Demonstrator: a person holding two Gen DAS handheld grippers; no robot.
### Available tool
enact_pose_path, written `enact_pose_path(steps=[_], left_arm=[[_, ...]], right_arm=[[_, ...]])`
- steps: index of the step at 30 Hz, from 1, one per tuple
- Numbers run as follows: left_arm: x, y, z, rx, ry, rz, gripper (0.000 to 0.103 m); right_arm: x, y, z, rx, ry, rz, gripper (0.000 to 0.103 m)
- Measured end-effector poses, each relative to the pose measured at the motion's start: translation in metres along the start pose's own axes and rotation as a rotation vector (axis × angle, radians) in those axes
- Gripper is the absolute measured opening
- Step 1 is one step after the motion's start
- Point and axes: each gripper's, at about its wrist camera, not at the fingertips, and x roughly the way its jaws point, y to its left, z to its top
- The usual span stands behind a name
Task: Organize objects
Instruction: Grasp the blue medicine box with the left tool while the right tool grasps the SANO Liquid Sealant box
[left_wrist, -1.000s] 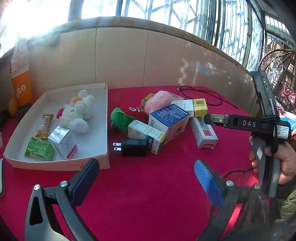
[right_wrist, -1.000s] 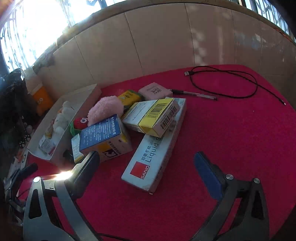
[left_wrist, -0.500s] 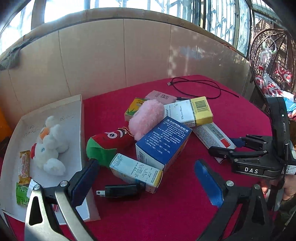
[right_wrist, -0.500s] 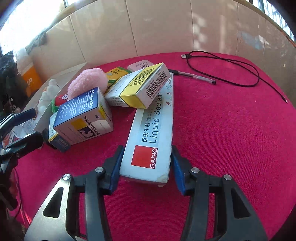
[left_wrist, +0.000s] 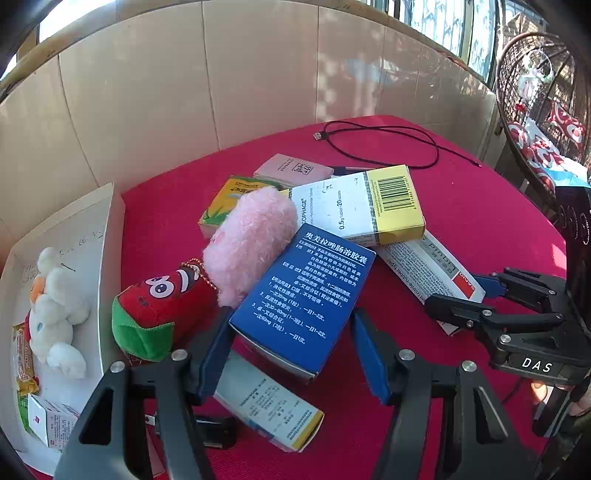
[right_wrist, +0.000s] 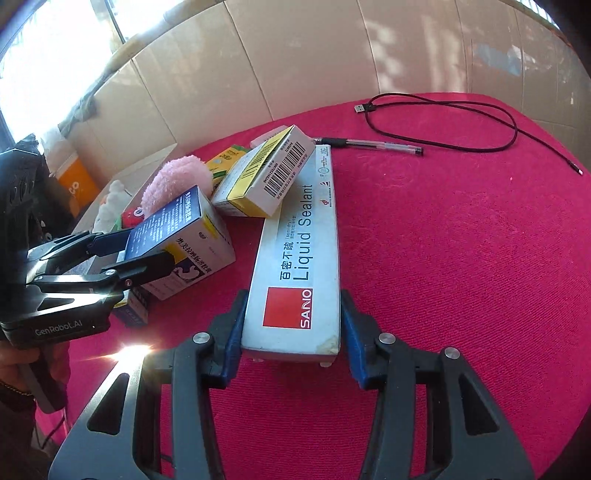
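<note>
- The right gripper (right_wrist: 291, 339) is clamped on the near end of the long sealant box (right_wrist: 295, 258); both blue pads press its side walls.
- That box lies flat on the red tablecloth (right_wrist: 461, 258), its long axis running straight away from this claw. Its far end is tucked under the yellow barcode box (right_wrist: 266, 177).
- The left gripper (left_wrist: 291, 347) has just been closing around the blue medicine box (left_wrist: 306, 295). In the right wrist view its pads appear to be on the box's walls, so I judge it gripped.
- The blue box is tilted, propped on the white-and-yellow carton (left_wrist: 266, 406) beneath the claw, its long axis pointing away and slightly right.
- Risk: pulling the sealant box out would likely drag or tip the barcode box resting on it.
- Risk: lifting the blue box may roll the pink plush (left_wrist: 251, 240) leaning against it, left of the claw.
- Further left, the white tray (left_wrist: 107, 258) already holds a plush rabbit (left_wrist: 55, 314).
</note>
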Motion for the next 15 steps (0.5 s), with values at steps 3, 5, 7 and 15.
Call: enact_pose_path(steps=[3, 5, 7, 15], left_arm=[[0.009, -0.005, 0.001, 0.015, 0.039, -0.043, 0.064], [0.013, -0.012, 0.000, 0.029, 0.045, -0.060, 0.064], [0.012, -0.018, -0.003, 0.043, 0.029, -0.065, 0.050], [-0.023, -0.021, -0.015, -0.031, -0.102, -0.101, 0.048]], right_arm=[[-0.001, 0.000, 0.001, 0.003, -0.001, 0.004, 0.046], [-0.001, 0.000, 0.002, 0.004, -0.001, 0.006, 0.046], [-0.001, 0.000, 0.002, 0.005, -0.001, 0.008, 0.046], [-0.021, 0.001, -0.007, -0.012, -0.053, -0.010, 0.044]])
